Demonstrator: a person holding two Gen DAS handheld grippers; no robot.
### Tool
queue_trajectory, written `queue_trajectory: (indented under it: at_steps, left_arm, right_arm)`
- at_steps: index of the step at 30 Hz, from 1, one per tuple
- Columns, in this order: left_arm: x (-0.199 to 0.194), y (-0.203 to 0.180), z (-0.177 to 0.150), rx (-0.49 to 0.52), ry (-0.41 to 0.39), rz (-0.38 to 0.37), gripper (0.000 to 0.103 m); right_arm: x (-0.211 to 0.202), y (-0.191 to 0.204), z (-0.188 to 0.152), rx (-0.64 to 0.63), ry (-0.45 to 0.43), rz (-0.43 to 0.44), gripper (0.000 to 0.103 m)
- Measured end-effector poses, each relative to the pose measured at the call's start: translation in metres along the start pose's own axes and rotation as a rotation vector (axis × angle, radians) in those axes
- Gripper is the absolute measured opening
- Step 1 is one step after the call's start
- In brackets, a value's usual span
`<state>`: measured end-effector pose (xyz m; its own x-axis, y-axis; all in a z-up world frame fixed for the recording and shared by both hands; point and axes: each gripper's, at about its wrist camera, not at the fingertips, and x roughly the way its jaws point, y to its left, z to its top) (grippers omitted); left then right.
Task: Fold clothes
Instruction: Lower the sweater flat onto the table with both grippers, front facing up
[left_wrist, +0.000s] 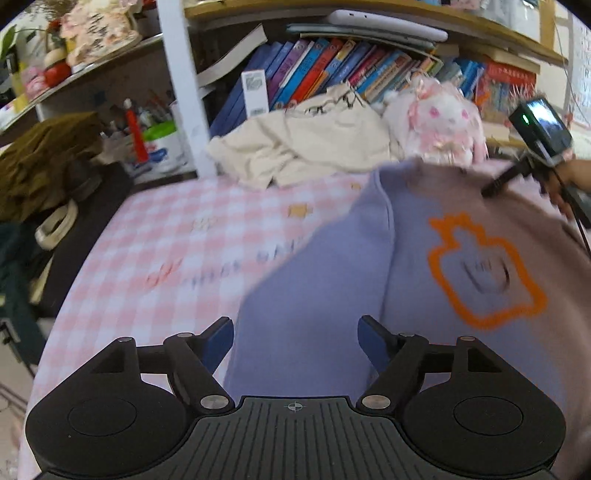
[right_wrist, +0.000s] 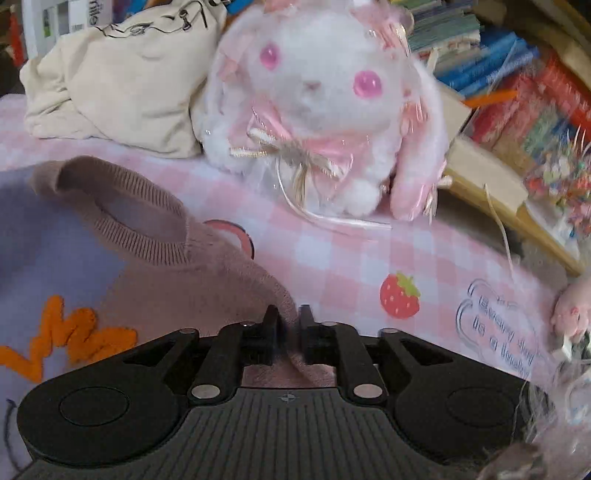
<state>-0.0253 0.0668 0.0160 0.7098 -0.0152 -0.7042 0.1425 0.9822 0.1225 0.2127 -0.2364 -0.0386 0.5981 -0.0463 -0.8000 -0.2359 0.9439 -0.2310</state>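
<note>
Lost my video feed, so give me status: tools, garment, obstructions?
Left tool open above lavender sleeve. Right tool shut on mauve-and-lavender knit sweater shoulder. White plush rabbit near collar.

My left camera looks forward past my fingers (left_wrist: 221, 341), high over the pink checked bed (left_wrist: 155, 236) toward the bookshelf (left_wrist: 332, 62). My right camera sits low and close near the sweater (right_wrist: 155, 280) collar, facing the plush rabbit (right_wrist: 317, 110). Both views share the sweater, rabbit and cream garment (left_wrist: 303, 147).
</note>
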Motion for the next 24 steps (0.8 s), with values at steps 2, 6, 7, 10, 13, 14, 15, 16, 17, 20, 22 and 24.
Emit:
queue_trajectory:
  at_steps: [2,6,7,10,13,14,15,16,17,20,22,24]
  left_arm:
    - [-0.010,-0.006,-0.017,0.015,0.004,0.012,0.076]
    - [0.001,-0.026,-0.031,0.111,0.053,0.017,0.048]
    - [0.006,-0.030,-0.031,0.132,0.062,0.018,0.038]
    - [0.021,-0.032,-0.024,0.174,0.058,0.042,0.038]
    - [0.035,-0.033,-0.018,0.217,0.054,0.065,0.038]
    - [0.040,-0.034,-0.016,0.231,0.053,0.073,0.037]
    - [0.045,-0.034,-0.014,0.246,0.052,0.081,0.014]
    - [0.050,-0.035,-0.012,0.260,0.050,0.088,0.008]
    - [0.052,-0.027,-0.006,0.237,0.043,0.096,0.008]
    - [0.050,0.037,0.024,0.035,-0.006,0.146,0.007]
    - [0.056,0.072,0.045,-0.029,-0.023,0.192,0.007]
    - [0.065,0.099,0.063,-0.059,-0.029,0.229,0.007]
  right_arm:
    - [-0.012,-0.001,-0.005,0.009,-0.044,-0.016,0.065]
    - [-0.063,0.000,-0.030,0.070,-0.153,0.006,0.065]
    - [-0.077,0.005,-0.039,0.075,-0.173,0.026,0.066]
    - [-0.108,0.025,-0.071,0.059,-0.157,0.127,0.066]
    - [-0.130,0.050,-0.105,0.013,-0.122,0.194,0.066]
    - [-0.137,0.060,-0.115,-0.021,-0.114,0.188,0.066]
    - [-0.141,0.067,-0.123,-0.044,-0.110,0.178,0.065]
    - [-0.145,0.075,-0.131,-0.064,-0.106,0.168,0.065]
    - [-0.148,0.079,-0.137,-0.068,-0.097,0.160,0.064]
    - [-0.148,0.085,-0.153,-0.034,-0.044,0.159,0.063]
    - [-0.144,0.087,-0.158,-0.015,-0.011,0.163,0.063]
    - [-0.142,0.090,-0.160,-0.017,0.000,0.170,0.063]
